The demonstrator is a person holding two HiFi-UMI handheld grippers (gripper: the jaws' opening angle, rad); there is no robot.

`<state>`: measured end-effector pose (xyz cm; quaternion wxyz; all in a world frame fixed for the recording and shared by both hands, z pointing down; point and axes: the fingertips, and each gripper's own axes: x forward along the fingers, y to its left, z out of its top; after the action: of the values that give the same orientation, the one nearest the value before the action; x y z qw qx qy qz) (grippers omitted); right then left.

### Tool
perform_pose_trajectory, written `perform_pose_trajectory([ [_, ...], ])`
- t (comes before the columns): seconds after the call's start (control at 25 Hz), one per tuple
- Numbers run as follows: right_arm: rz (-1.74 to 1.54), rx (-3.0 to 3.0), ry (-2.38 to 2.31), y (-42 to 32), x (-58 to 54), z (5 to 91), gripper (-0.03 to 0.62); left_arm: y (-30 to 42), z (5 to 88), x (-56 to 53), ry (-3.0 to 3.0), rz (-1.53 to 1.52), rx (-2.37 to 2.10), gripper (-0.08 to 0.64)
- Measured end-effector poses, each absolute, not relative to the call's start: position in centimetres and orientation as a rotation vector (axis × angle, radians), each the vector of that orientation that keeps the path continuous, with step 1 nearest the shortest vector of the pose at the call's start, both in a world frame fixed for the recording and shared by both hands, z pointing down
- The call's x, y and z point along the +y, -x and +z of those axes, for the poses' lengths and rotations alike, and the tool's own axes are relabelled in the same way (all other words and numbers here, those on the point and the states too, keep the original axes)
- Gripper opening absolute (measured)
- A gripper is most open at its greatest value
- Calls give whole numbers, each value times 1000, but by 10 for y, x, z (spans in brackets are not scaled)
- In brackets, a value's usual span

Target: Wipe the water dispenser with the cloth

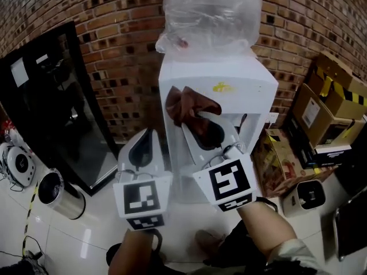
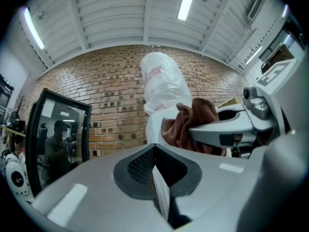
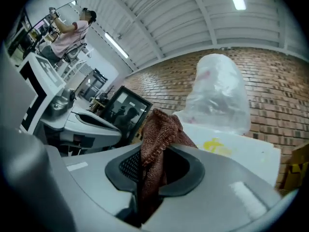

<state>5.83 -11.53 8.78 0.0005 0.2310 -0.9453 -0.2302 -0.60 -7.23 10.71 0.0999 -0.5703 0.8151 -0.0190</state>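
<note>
The white water dispenser (image 1: 241, 79) stands against the brick wall, its bottle (image 1: 209, 16) wrapped in clear plastic. My right gripper (image 1: 192, 116) is shut on a brown cloth (image 1: 190, 103) and holds it at the dispenser's upper front, left of a yellow logo. In the right gripper view the cloth (image 3: 159, 139) sticks up between the jaws of the right gripper (image 3: 153, 164), with the dispenser (image 3: 241, 151) just beyond. My left gripper (image 1: 146, 142) is shut and empty, left of the dispenser. The left gripper view shows the left gripper (image 2: 153, 152), the cloth (image 2: 186, 124) and the right gripper (image 2: 227, 129).
A black glass-fronted cabinet (image 1: 57, 96) stands left of the dispenser. A steel cylindrical bin (image 1: 57, 195) and a round white device (image 1: 17, 165) sit on the tiled floor at the left. Cardboard boxes (image 1: 327, 107) are stacked at the right. A person (image 3: 72, 28) stands far off.
</note>
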Motion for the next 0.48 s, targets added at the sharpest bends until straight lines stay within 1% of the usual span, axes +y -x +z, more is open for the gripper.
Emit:
perform_pose_trajectory([
  [0.12,-711,-2960,-675,-36,-109,103,87,14,113,-60,1662,-69,2431,0],
  [0.24,-707,-2938,-693,-30,-116,109,87,19,119,-56,1656,-63,2451,0],
  [0.48,-657,-2887,-895,-70,-159,99,86,2,126,-67,1728,-48,2423,0],
])
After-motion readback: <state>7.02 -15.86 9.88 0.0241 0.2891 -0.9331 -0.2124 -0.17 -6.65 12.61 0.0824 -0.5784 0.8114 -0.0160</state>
